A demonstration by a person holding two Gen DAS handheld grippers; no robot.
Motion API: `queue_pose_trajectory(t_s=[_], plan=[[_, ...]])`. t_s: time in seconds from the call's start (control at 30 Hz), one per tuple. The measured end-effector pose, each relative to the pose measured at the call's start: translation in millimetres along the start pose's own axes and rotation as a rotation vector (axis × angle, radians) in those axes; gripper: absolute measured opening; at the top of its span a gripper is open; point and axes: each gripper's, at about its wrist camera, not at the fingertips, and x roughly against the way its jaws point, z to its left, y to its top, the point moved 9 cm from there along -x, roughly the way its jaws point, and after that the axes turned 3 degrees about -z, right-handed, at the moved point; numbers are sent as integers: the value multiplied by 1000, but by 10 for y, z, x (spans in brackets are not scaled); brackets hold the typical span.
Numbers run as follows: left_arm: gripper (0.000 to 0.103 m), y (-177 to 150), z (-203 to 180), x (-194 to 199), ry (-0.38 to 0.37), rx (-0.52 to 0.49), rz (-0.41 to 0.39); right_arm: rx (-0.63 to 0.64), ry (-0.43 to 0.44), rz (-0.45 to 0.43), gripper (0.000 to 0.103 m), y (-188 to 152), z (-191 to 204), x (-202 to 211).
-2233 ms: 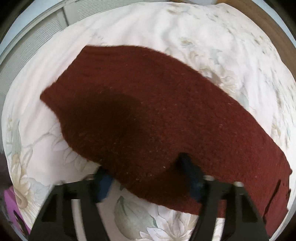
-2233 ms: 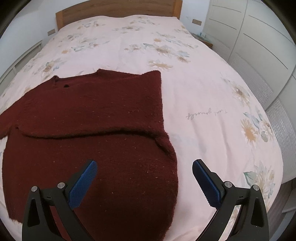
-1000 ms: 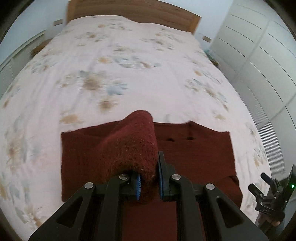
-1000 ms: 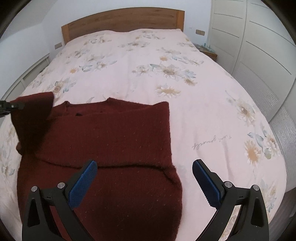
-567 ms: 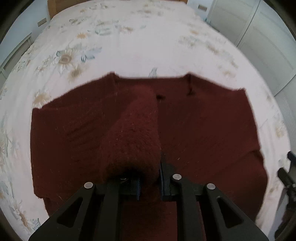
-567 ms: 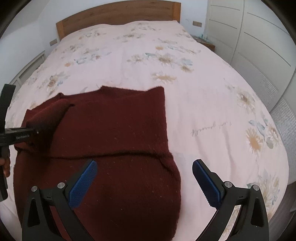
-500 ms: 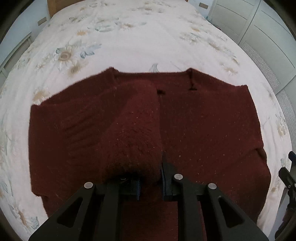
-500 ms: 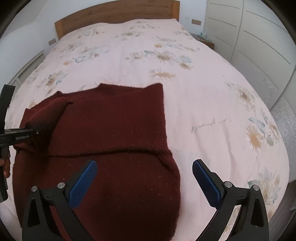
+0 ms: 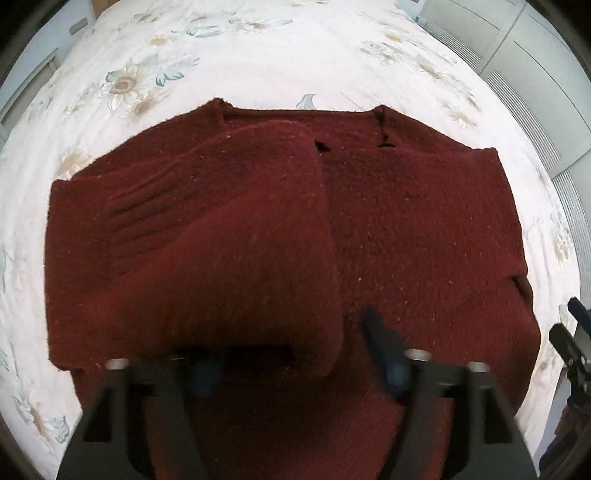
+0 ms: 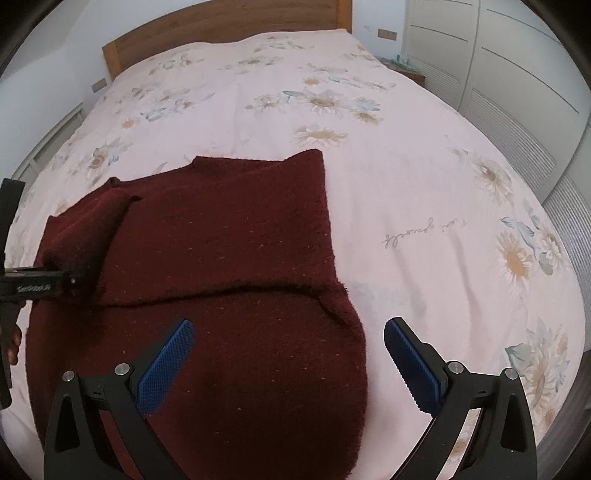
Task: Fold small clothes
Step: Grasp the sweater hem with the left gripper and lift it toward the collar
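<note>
A dark red knitted sweater lies flat on the bed, neckline at the far side. Its left sleeve is folded across the body and drapes down over the left finger. My left gripper is open, its jaws wide apart and blurred, the sleeve end lying loose between them. In the right wrist view the sweater fills the left and middle. My right gripper is open and empty, hovering over the sweater's lower right edge. The left gripper shows at the far left, by the sleeve.
The bed has a pale pink floral cover and a wooden headboard. White wardrobe doors stand on the right. The right gripper's tip shows at the left wrist view's right edge.
My left gripper carried the sleeve over the sweater's body, lowered it, and has opened from shut. The sleeve now lies spread on the body. The right gripper stayed open and nearly still.
</note>
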Motion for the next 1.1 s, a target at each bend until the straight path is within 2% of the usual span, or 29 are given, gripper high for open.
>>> queue_pose_trajectory(t_s=[0.17,0.2,0.37,0.5,0.7,0.93,1.0,1.1], plan=[[101,-20,125,126,8,-10,-23,16,12,-1,103,-13,81,19],[102,-34,144,153,11,-12,-24,19,12,-1,103,-12,89,20],[102,-87,331,355,39,-42,-60,23,15,-7,103,8,116,56],[102,-170,689,543,82,-34,-97,26,17,-11,103,31,144,71],[102,-433,1288,481,147,34,-41,42,27,3,103,-11,262,31],[100,-586,1666,187,230,23,4,88,18,39,103,-128,429,-39],[96,-556,1743,98,226,36,-11,103,6,49,103,-131,464,-53],[88,-497,1785,5,164,79,-22,128,-11,34,103,-64,544,-28]])
